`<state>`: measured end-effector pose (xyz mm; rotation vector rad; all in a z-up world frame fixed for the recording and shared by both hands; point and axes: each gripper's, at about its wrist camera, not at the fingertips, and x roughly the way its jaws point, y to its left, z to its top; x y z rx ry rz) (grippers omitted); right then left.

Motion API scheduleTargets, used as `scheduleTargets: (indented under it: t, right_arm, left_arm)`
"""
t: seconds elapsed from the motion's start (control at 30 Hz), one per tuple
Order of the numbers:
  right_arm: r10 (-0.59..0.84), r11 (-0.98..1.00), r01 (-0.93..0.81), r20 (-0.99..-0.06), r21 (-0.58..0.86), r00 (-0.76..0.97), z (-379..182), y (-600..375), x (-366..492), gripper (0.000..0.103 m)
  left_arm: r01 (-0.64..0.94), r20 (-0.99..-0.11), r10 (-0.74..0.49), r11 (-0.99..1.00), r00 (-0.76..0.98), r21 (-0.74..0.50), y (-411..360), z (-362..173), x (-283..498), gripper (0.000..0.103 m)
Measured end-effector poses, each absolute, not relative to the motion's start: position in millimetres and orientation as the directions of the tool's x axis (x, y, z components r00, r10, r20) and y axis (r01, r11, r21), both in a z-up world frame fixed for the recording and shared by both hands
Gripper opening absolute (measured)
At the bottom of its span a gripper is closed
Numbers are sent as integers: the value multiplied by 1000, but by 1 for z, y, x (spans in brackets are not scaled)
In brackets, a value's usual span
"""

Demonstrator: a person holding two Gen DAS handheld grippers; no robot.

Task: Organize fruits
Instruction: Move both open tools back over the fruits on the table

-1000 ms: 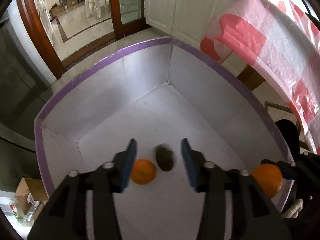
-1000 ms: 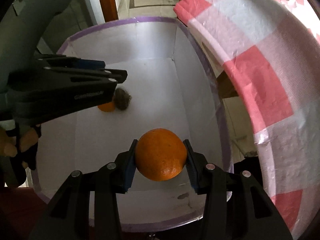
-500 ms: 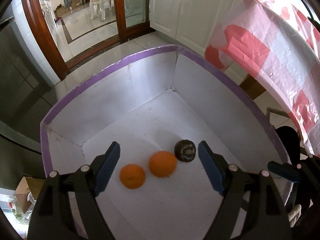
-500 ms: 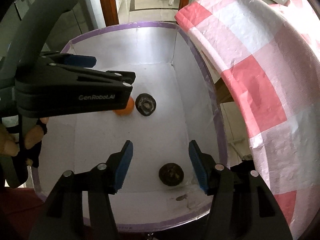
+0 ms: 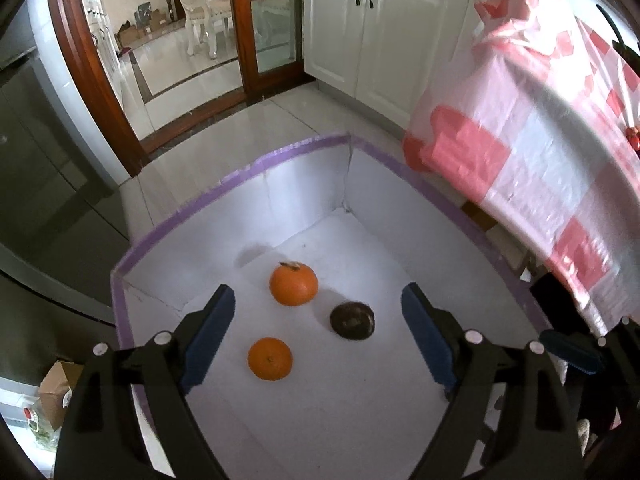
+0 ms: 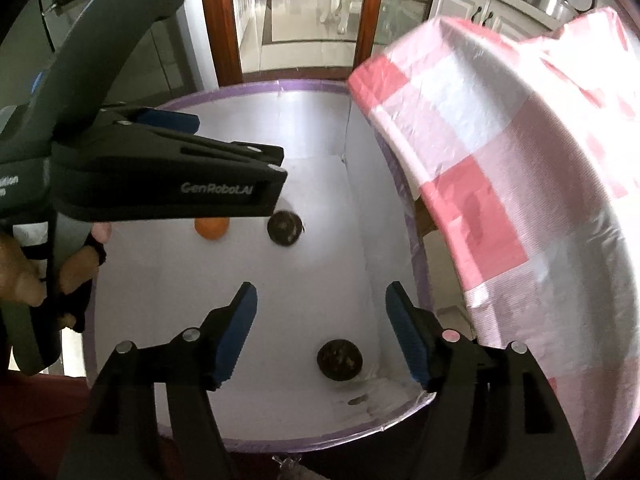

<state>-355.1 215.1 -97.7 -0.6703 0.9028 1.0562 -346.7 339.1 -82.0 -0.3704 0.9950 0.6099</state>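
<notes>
We look down into a white box [image 5: 280,208] with a purple-taped rim, standing on a tiled floor beside a pink-and-white checked cloth [image 5: 532,148].

Left tool [image 5: 318,332]: jaws spread wide and just been opening, nothing gripped; blue pads clear of all fruit. Below it on the box floor lie two oranges. The stemmed orange [image 5: 293,284] sits nearer the far corner; the second orange [image 5: 269,358] lies closer to the near left wall. A dark round fruit [image 5: 352,319] rests just right of them, apart from both.

Right tool [image 6: 320,332]: jaws also apart and just been opening, holding nothing. Seen between its pads, down on the box floor near the near right corner, is another dark round fruit [image 6: 339,359], touching neither pad. A small dark smudge marks the floor just beside it.

From the right view the left tool crosses the frame side-on, and its black body reads "GenRobot.AI" in pale letters. A gloved hand [image 6: 76,264] grips its handle at the left edge. Further lettering on the grey housing at the left edge is cut off; we cannot read it.

White cabinets [image 5: 372,28] and a wood-framed glass door [image 5: 256,28] stand behind the box.
</notes>
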Motion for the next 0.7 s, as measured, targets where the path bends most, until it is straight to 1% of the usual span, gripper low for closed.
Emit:
scheduleTargets:
  t: [0.07, 0.13, 0.2, 0.27, 0.33, 0.43, 0.57, 0.6, 0.7]
  right_arm:
    - [462, 364, -930, -860, -39, 217, -88, 211, -355, 69]
    - [493, 369, -929, -841, -30, 224, -76, 205, -355, 73]
    - [525, 373, -928, -820, -16, 225, -64, 196, -353, 76]
    - [573, 383, -924, -788, 14, 226, -45, 185, -351, 79]
    - [633, 397, -917, -737, 49, 235, -21, 170, -347, 86]
    - [688, 444, -892, -671, 86, 278, 10, 143, -334, 87]
    - [698, 564, -821, -579, 84, 421, 47, 95, -315, 87]
    - [690, 603, -793, -553, 83, 467, 56, 78, -310, 87]
    - [642, 704, -703, -513, 100, 570, 71, 34, -288, 87]
  left_arm:
    - [-633, -851, 329, 774, 410, -5, 337, -70, -345, 87]
    - [-635, -829, 362, 772, 426, 11, 335, -56, -345, 91]
    - [-641, -802, 398, 767, 446, 25, 331, -40, -344, 93]
    - [-644, -772, 427, 765, 471, 30, 327, -22, -340, 95]
    - [-630, -738, 441, 776, 511, 28, 320, -2, -332, 98]
    - [-594, -678, 463, 803, 571, 49, 300, 28, -315, 101]
    - [-493, -625, 428, 867, 653, 78, 261, 62, -283, 101]
    - [-465, -612, 415, 881, 673, 86, 249, 70, -275, 101]
    - [-362, -569, 359, 925, 740, 114, 206, 90, -247, 101]
